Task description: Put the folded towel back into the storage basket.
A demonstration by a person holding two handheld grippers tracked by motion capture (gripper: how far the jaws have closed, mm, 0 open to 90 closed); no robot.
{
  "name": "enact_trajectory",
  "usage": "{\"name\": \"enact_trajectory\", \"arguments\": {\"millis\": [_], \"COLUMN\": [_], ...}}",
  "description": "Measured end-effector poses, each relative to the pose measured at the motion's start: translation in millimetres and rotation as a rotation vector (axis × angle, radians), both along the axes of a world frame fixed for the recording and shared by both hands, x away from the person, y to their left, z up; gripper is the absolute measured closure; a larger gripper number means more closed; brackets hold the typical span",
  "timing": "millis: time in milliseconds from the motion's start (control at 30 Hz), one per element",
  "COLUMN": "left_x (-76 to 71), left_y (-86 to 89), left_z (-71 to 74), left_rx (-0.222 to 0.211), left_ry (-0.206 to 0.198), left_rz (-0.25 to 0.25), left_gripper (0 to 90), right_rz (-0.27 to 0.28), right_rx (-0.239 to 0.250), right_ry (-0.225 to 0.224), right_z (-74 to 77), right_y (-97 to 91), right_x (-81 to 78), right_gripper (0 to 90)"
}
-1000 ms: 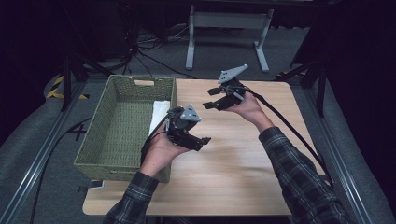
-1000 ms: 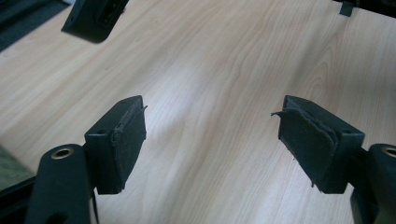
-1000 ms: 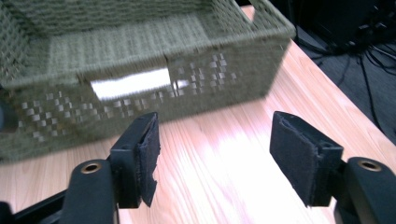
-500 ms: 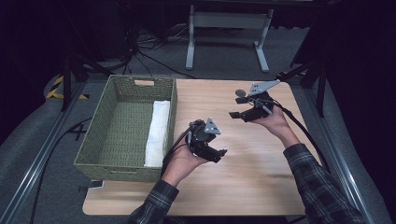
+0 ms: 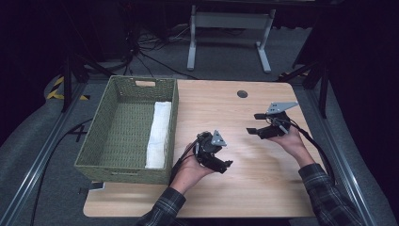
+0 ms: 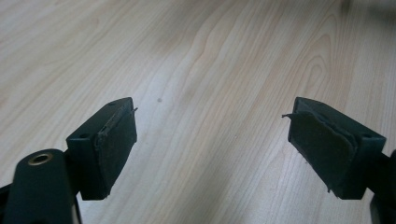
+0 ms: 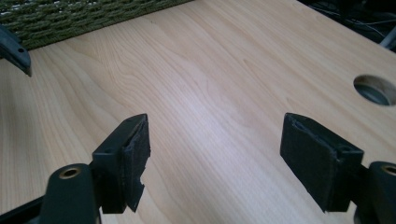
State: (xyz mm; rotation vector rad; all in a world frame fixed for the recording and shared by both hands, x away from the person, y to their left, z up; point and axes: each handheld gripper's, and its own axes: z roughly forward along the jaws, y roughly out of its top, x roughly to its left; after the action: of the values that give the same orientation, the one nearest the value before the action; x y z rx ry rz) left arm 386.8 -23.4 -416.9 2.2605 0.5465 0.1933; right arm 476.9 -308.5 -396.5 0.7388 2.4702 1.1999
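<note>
Dark room, bare wooden counter (image 5: 263, 188); both hand-held grippers, left (image 6: 212, 140) and right (image 7: 215, 154), gaped wide, empty, beside the basket (image 5: 94, 155) holding a towel (image 5: 157, 134). Trailing cables might snag its rim.

wooden table (image 5: 263, 188), green woven basket (image 5: 94, 155) on it

Bare table (image 5: 263, 188) lies open around both hands; the basket (image 5: 96, 155) walls off the left side, touching the table's edge.
</note>
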Motion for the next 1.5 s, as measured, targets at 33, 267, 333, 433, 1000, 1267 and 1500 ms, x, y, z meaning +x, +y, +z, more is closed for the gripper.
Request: {"name": "enact_trajectory", "arguments": {"millis": [33,267,333,433,1000,1267,1500], "left_x": [-0.5,-1.8,-1.8,-2.0,-3.0,-7.3,-7.8], "left_y": [-0.4,3.7,5.7,7.6,3.6,1.3,0.9], "left_z": [-3.0,-15.7,-22.3,-27.5,-55.2,-57.3,-57.2], "left_rx": [0.004,0.003,-0.007,-0.011,0.039,0.046,0.050], "left_ry": [0.004,0.001,-0.005,-0.002,0.020,-0.002,-0.003], "left_rz": [0.001,0.026,0.039,0.049,0.094,0.091,0.083], "left_gripper": [15.8,15.8,15.7,15.6,13.3,11.5,11.2], "right_rz": [-0.005,-0.031,-0.035,-0.043,-0.123,-0.112,-0.114], "right_rx": [0.006,0.005,-0.018,-0.036,-0.094,-0.092,-0.069], "right_ry": [0.002,0.025,0.026,0.037,0.053,0.072,0.066], "right_z": [-3.1,-20.3,-27.9,-32.7,-60.8,-67.8,-70.2], "right_y": [-3.5,-18.6,-22.9,-26.7,-50.6,-47.6,-51.1], "right_x": [-2.2,-18.8,-27.3,-35.2,-73.7,-74.9,-75.8], "right_gripper": [25.0,24.3,23.4,22.6,20.1,18.9,17.2]}}
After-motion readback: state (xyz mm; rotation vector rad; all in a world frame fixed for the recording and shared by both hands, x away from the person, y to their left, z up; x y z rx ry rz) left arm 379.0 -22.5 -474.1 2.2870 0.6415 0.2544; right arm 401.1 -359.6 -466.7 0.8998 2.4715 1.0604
